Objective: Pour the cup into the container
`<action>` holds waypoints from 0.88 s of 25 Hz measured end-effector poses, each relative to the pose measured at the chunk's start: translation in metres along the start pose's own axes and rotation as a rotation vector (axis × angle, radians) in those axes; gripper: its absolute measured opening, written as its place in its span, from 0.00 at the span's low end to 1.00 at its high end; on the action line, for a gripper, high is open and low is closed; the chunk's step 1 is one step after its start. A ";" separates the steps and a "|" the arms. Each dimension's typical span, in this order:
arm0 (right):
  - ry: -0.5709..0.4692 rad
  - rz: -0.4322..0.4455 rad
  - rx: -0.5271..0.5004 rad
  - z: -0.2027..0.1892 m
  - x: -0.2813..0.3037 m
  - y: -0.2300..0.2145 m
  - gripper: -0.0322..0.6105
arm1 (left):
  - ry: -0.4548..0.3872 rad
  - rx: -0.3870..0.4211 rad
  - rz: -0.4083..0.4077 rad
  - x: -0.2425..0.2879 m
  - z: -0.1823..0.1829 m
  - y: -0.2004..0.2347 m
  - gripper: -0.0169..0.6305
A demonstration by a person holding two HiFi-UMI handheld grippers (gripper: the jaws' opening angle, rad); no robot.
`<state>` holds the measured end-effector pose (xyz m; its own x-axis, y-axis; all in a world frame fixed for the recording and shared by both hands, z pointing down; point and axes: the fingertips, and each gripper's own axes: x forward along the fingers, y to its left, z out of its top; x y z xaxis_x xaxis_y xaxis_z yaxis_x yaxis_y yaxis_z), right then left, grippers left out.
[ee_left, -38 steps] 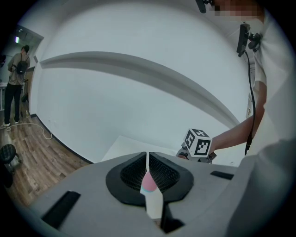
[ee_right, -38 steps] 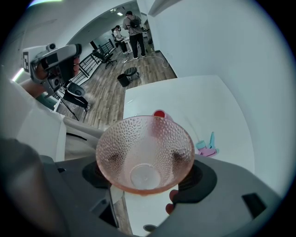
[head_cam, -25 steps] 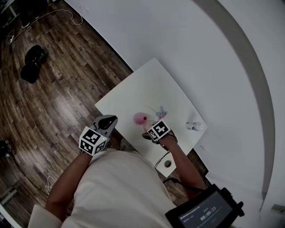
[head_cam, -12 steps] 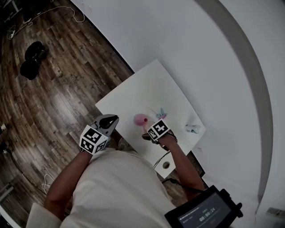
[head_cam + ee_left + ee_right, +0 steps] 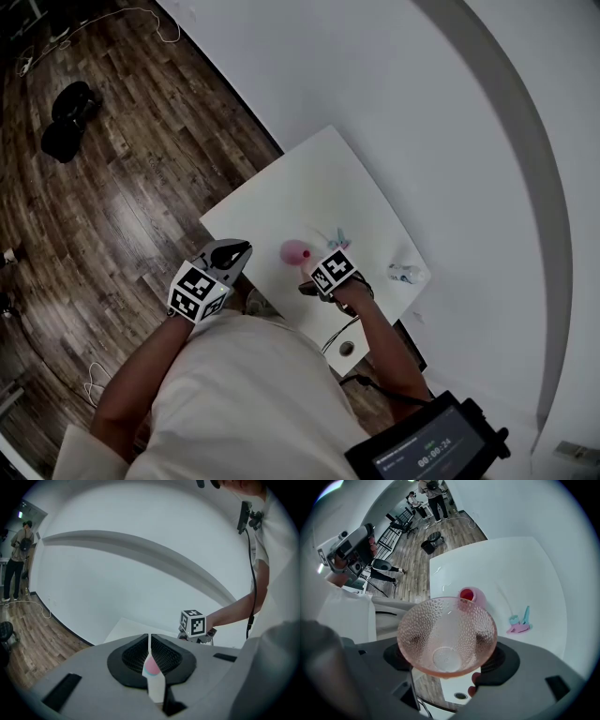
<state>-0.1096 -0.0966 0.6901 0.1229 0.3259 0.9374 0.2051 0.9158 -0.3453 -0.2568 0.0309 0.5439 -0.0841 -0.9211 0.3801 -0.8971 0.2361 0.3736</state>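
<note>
While the right gripper (image 5: pixel 446 654) clamps the empty-looking cup (image 5: pixel 446 632), the container (image 5: pixel 470 595) beyond holds red — pouring seems done; left gripper (image 5: pixel 149 656) sits closed, empty.

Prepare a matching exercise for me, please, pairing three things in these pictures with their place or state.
Things:
1. dimpled pink glass cup
2. small round pink container, red inside
3. left gripper

Place or state:
a. shut, with nothing between its jaws
b. held in the right gripper
c. standing on the white table

Pairs: 1-b, 2-c, 3-a.
</note>
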 end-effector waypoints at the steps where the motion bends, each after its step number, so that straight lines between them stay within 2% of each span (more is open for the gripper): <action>1: 0.005 0.002 -0.001 0.000 0.000 0.000 0.63 | -0.001 -0.001 0.002 0.000 0.000 0.001 0.04; 22: 0.091 0.026 -0.003 -0.005 -0.002 -0.002 0.63 | -0.014 -0.018 0.012 0.001 -0.002 0.003 0.05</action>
<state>-0.1055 -0.0998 0.6889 0.2155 0.3267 0.9203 0.2034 0.9067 -0.3695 -0.2589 0.0315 0.5468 -0.1009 -0.9224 0.3729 -0.8882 0.2524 0.3840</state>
